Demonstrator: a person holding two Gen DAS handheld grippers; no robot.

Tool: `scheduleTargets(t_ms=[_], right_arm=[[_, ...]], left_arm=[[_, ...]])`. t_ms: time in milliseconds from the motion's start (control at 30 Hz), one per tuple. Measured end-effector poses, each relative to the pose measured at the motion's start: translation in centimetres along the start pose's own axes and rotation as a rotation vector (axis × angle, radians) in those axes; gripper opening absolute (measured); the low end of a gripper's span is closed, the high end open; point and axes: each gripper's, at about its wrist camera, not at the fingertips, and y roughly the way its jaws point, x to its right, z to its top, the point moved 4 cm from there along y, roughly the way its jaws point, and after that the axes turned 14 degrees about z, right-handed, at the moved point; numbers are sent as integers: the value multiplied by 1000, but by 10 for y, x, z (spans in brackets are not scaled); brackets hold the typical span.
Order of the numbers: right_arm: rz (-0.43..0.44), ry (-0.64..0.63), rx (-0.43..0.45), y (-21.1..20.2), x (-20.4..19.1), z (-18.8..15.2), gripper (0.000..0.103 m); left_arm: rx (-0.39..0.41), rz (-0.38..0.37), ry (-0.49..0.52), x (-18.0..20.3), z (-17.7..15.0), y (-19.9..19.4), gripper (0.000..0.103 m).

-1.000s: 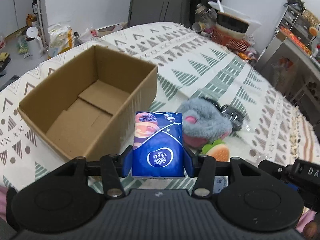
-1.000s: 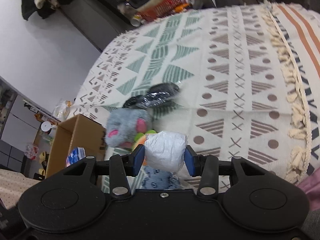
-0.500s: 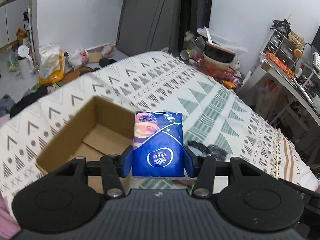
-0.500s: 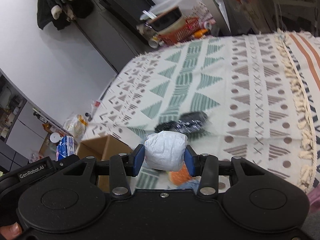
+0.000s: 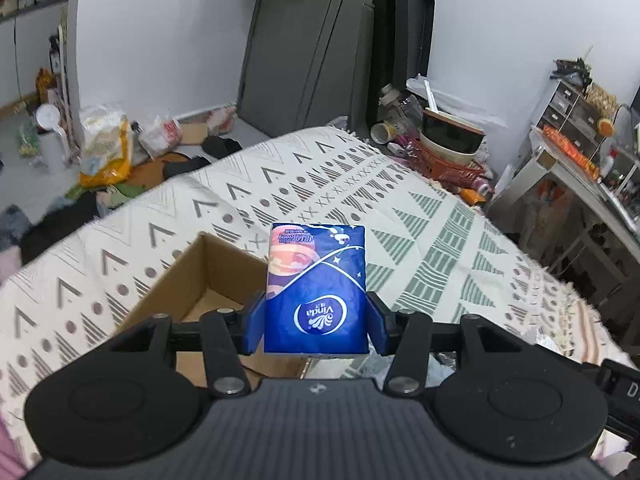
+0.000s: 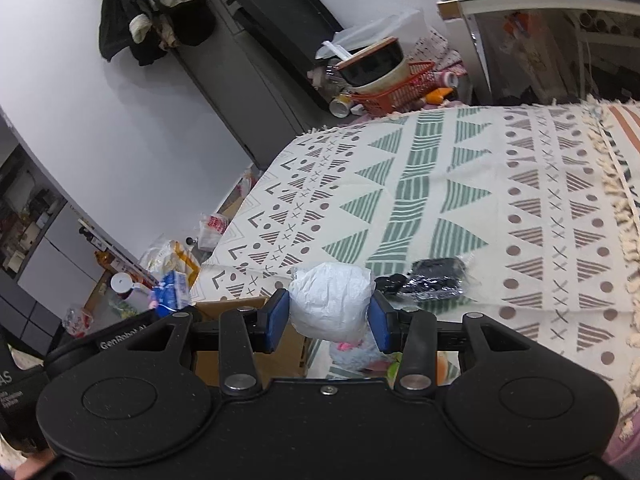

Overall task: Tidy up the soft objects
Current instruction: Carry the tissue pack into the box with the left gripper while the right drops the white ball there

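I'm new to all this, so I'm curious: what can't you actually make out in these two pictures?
- Box floor, left view: mostly hidden behind the left gripper and its tissue pack.
- Plush toys, right view: only slivers show under the right gripper and its white bundle.
- Black packet, right view: contents too small to tell.

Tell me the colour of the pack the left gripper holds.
Tissue pack: mostly blue with an orange-pink patch and a white logo; clearest in the left wrist view.
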Motion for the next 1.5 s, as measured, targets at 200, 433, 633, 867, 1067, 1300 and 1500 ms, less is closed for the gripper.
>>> scheduleTargets(t_ms=[200,433,633,867,1067,1300,1500], right_arm=[[28,-16,-19,25,-15,-6,42],[90,-3,-49,65,-29,-10,42],[103,2,-77,95,-37,-13,42],[121,15,-121,124,-41,-23,42],[139,15,-154,142,-47,-28,43],[181,65,-160,136,-39,-26,60],[149,34,-134,108,-25,-21,64]], left_arm=[[-26,2,-12,-13,-5,19,50],[-108,31,-81,-38,-10,62,50],[-164,56,-125,-53,-11,94,50],[-194,113,-169,-65,-9,117,57],[-210,115,-215,-74,-5,117,63],[-237,153,-238,-78,-7,120,68],[-212,154,-225,-71,-5,109,71]])
